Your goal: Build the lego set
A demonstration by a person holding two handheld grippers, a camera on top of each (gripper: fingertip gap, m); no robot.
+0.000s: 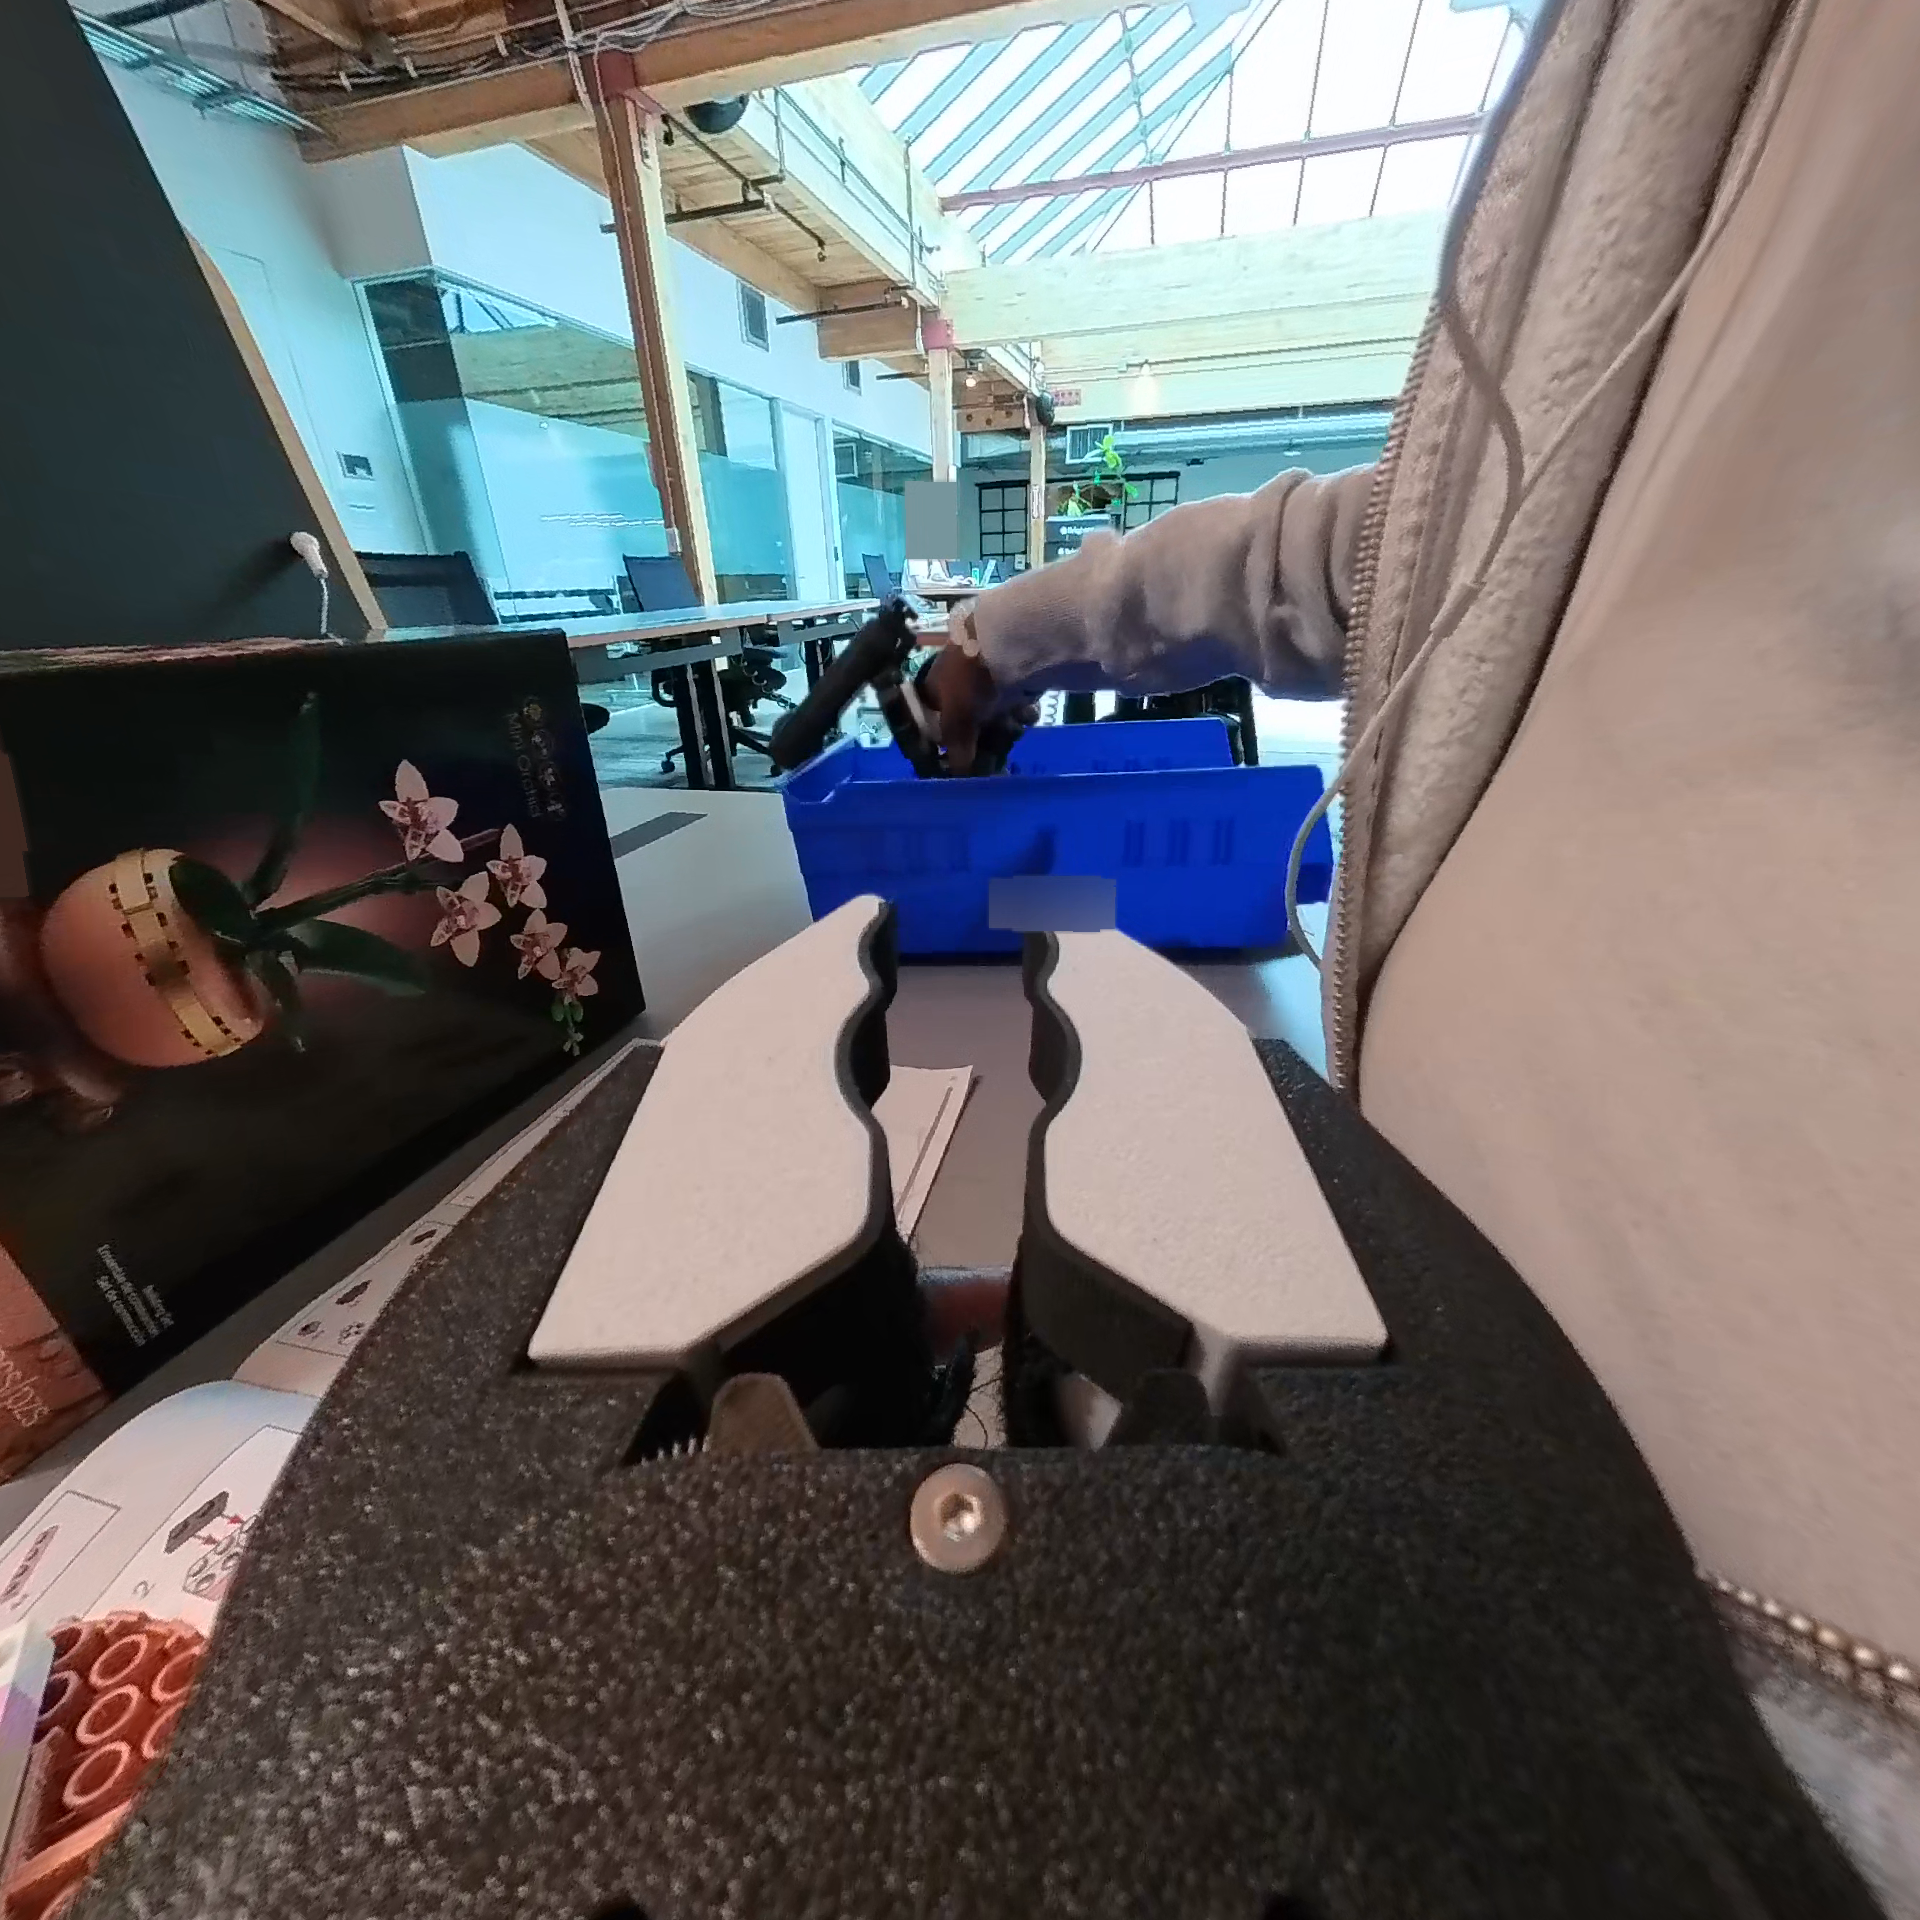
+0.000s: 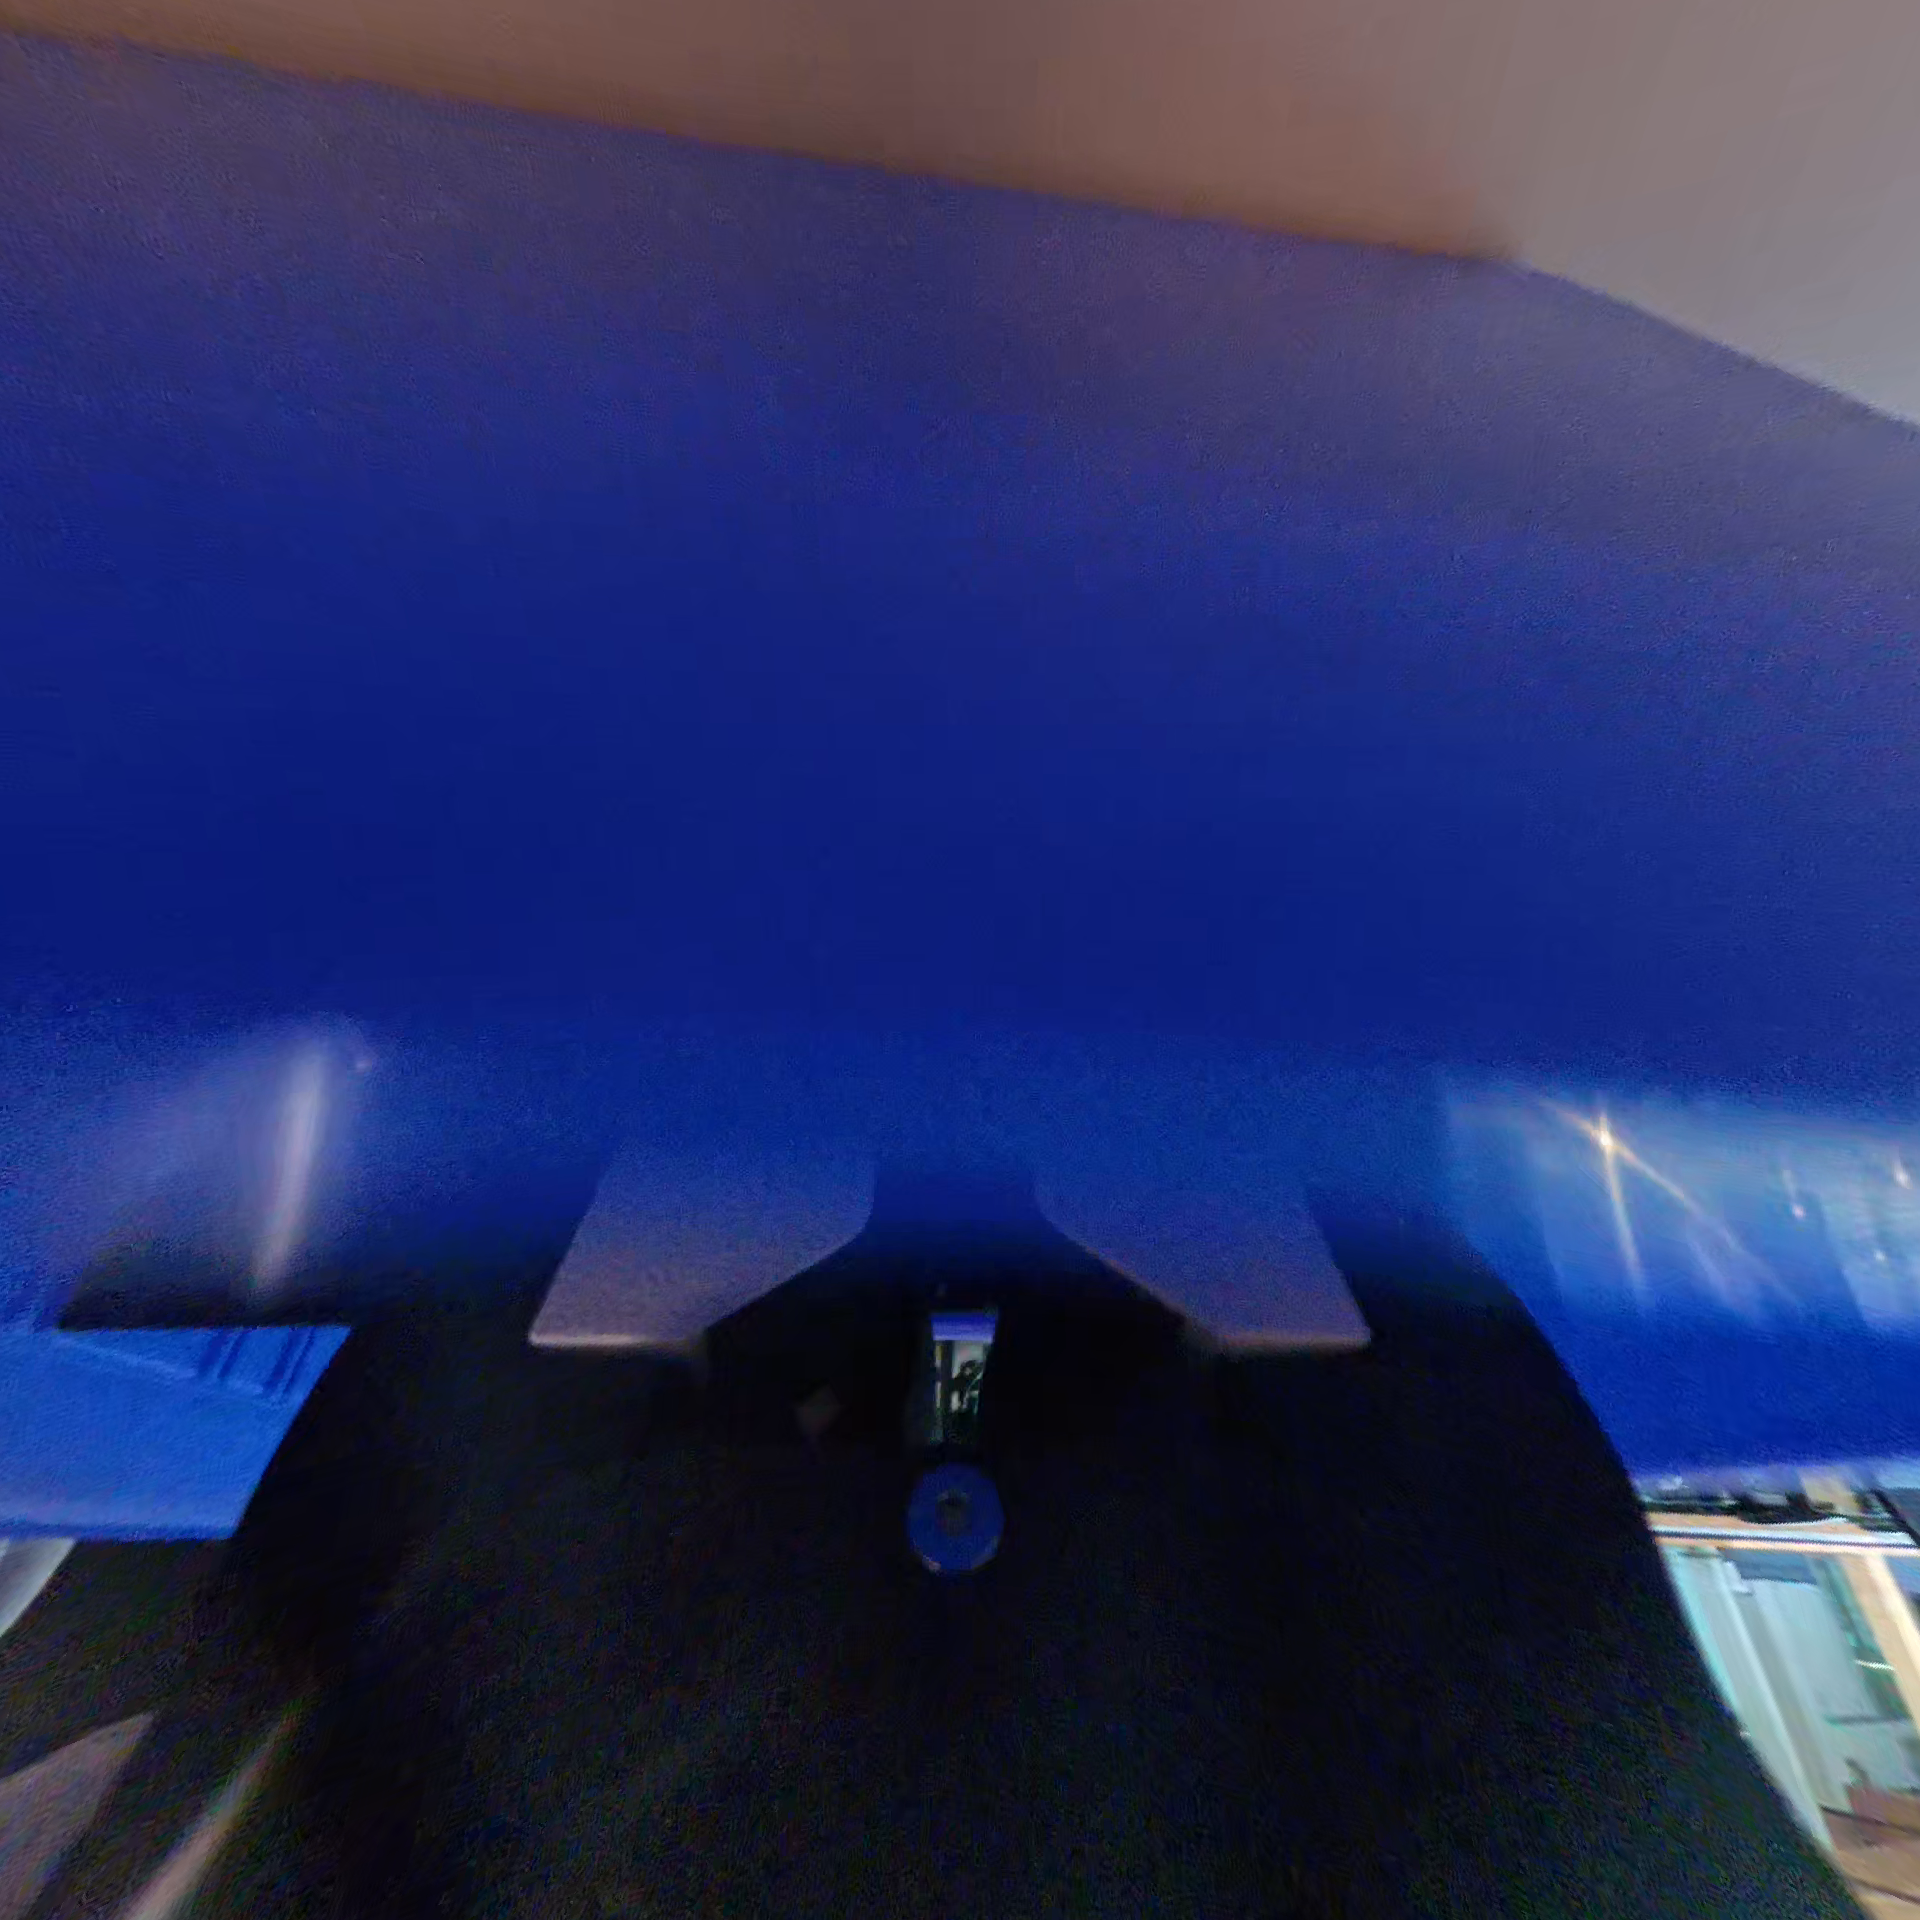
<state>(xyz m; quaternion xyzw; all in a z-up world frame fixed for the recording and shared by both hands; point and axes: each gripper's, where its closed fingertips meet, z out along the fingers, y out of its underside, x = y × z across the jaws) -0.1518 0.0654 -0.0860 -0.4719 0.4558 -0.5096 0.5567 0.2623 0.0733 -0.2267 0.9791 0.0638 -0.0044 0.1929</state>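
Left hand-held gripper (image 1: 956,977) hovers empty, fingers apart, over the booklet (image 1: 156,1475) beside the lego box (image 1: 312,935); right hand-held gripper (image 1: 914,717) reaches into the blue bin (image 1: 1039,862), grip unclear; building looks barely begun

Open-plan office: desks (image 1: 665,623), swivel chairs (image 1: 748,686)

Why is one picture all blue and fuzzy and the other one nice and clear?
In the right wrist view, the camera is pushed deep into the blue bin, so its wall fills the frame, blurred and dim, with small glints at the right. In the left wrist view, skylight daylight keeps the left hand-held gripper and flower box sharp; straight edges bow from the wide lens.
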